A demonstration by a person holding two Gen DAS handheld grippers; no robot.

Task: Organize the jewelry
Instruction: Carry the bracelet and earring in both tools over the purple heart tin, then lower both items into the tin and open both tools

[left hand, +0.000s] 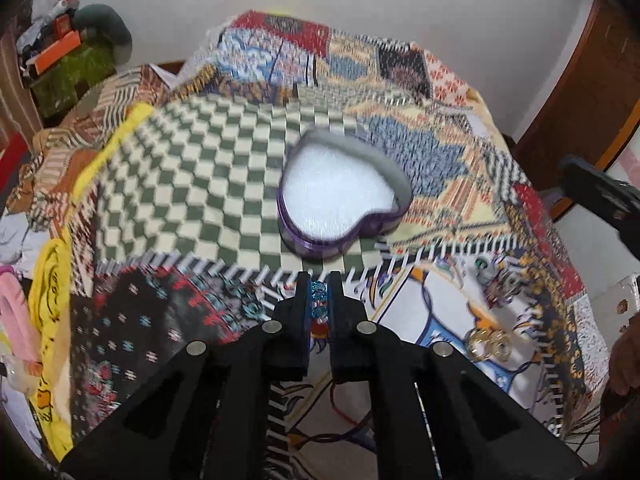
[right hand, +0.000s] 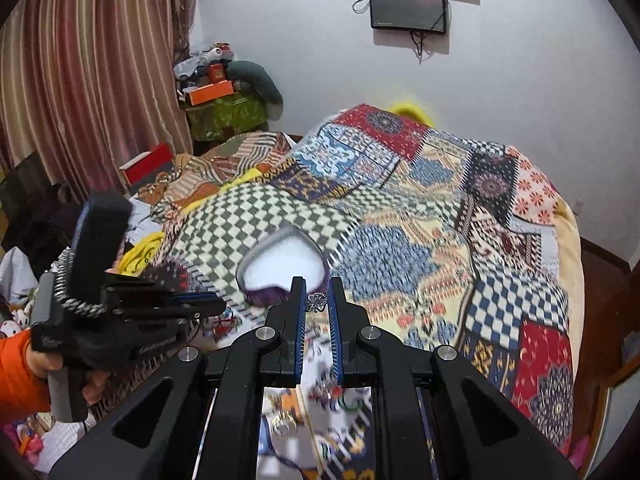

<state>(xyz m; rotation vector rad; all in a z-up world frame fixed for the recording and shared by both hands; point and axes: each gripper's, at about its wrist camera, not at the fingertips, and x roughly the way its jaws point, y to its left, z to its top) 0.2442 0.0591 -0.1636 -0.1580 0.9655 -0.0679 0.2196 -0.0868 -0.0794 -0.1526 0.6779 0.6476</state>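
Nearest, at six o'clock in the left wrist view, the left gripper [left hand: 319,280] has its black jaws drawn almost together on a blue beaded piece [left hand: 319,300], a string of small translucent beads with a red cord trailing back beneath the jaws. In the right wrist view, also at six o'clock, the right gripper [right hand: 317,285] is likewise nearly closed, pinching a small silver filigree ornament [right hand: 317,302] at its fingertips; whether it is a ring or a pendant is too small to tell.

Just beyond, on the patchwork bedspread [left hand: 460,168], more jewelry lies loose. In the left view a pair of clear golden rings [left hand: 489,343] sits at four o'clock, and a darker cluster of rings [left hand: 500,280] at three o'clock.

Further out, near the centre of both views, an open heart-shaped box [left hand: 344,196] with a purple wall and white lining rests on the checked patch. It looks empty. It is the likely place for each piece.

At nine o'clock in the right view, a hand in an orange sleeve holds the other tool.

These pieces are probably light, small and slippery. The beaded string is limp and will dangle and swing, so a grip across the beads rather than the cord seems safest. The thin metal ornament could bend or slip under pressure; a light pinch across its flat face suits it.
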